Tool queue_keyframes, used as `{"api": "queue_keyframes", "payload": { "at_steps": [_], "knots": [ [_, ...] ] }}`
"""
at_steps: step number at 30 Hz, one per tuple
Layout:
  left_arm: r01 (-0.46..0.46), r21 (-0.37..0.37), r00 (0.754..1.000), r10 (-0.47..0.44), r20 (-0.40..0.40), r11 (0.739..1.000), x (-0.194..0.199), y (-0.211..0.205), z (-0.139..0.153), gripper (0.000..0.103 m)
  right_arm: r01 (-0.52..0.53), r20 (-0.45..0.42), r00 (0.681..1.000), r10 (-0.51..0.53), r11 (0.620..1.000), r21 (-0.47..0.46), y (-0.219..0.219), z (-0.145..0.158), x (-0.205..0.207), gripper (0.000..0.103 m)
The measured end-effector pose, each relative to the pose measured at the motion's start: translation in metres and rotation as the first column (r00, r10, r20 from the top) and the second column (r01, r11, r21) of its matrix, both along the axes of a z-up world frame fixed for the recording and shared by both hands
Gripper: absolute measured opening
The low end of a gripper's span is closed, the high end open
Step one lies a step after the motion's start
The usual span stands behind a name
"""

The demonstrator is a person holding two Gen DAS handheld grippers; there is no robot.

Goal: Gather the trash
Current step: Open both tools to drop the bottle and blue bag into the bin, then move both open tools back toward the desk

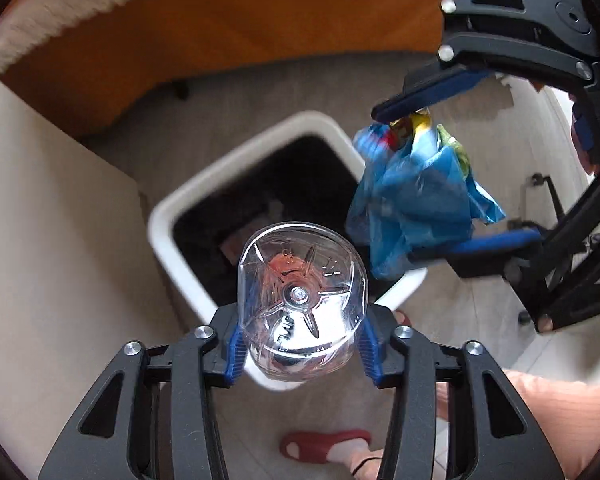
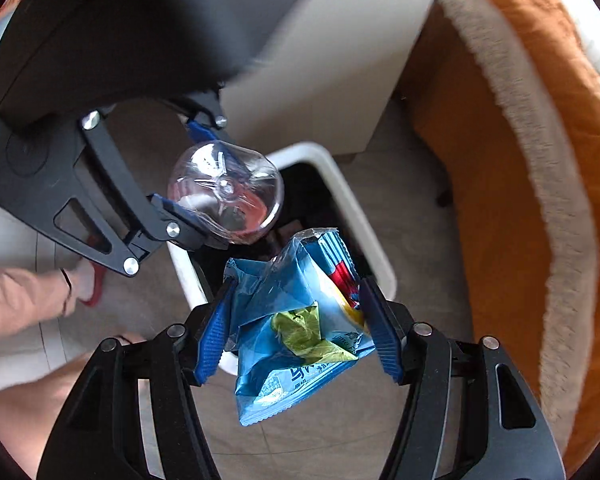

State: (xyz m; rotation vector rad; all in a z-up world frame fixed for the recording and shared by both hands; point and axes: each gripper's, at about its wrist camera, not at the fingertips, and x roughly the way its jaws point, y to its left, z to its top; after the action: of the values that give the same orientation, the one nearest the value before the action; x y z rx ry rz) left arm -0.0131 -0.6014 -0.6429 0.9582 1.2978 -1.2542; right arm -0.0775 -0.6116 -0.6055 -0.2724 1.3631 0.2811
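A clear plastic bottle hangs base-up between the blue pads of my left gripper, over the near corner of a white bin with a black liner. The jaws stand about as wide as the bottle and do not squeeze it. A crumpled blue snack bag sits loosely between the wide-apart fingers of my right gripper, above the bin's rim. Each wrist view also shows the other gripper: the right gripper with its blurred bag, the left gripper with its bottle.
An orange cushion with a cream fleece edge lies on the floor behind the bin, also at the right. A white cabinet panel stands beside it. A foot in a red slipper and a pink trouser leg are close by.
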Motion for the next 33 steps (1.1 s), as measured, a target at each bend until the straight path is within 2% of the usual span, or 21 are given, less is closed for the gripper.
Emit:
{"api": "queue_keyframes", "payload": {
  "at_steps": [1,2,4,8,11,19,23,27,33],
  "knots": [
    [0.013,0.003,1.000,-0.014,0.016,1.000,-0.001,-0.002,-0.008,0.098,-0.027,-0.009,1.000,0.027,1.000,-0.013,0.000,-0.011,-0.001,0.095],
    [0.022,-0.012,0.999,-0.022,0.032,1.000,-0.001,-0.004,-0.014,0.098,-0.049,-0.008,0.999,0.049,0.998,-0.026,-0.001,-0.019,-0.002,0.099],
    [0.044,-0.004,0.999,-0.044,0.015,0.999,0.000,-0.007,-0.026,0.098,-0.076,-0.048,0.996,0.075,0.997,-0.021,-0.002,-0.033,-0.003,0.099],
    [0.055,-0.008,0.998,-0.055,0.005,0.998,0.000,-0.006,-0.037,0.098,-0.096,-0.052,0.994,0.094,0.994,-0.043,-0.007,-0.047,-0.003,0.099],
    [0.055,-0.007,0.998,-0.055,0.003,0.998,0.002,-0.005,-0.038,0.098,-0.082,-0.040,0.996,0.080,0.996,-0.042,-0.009,-0.045,0.001,0.099],
    [0.045,-0.024,0.999,-0.045,0.005,0.999,0.001,0.003,-0.012,0.098,-0.074,-0.008,0.997,0.074,0.995,-0.061,-0.007,-0.018,0.007,0.099],
    [0.039,-0.042,0.999,-0.039,0.019,0.998,0.003,0.006,0.011,0.098,-0.069,0.011,0.997,0.070,0.995,-0.073,-0.003,0.007,0.008,0.099],
    [0.027,-0.075,0.999,-0.024,0.037,0.997,0.004,0.010,0.047,0.098,-0.046,0.037,0.998,0.049,0.995,-0.087,0.002,0.038,0.006,0.099],
    [-0.024,-0.158,0.998,0.033,0.059,0.987,0.005,0.021,0.125,0.098,0.061,0.105,0.993,-0.052,0.995,-0.078,0.004,0.117,0.003,0.099]
  ]
}}
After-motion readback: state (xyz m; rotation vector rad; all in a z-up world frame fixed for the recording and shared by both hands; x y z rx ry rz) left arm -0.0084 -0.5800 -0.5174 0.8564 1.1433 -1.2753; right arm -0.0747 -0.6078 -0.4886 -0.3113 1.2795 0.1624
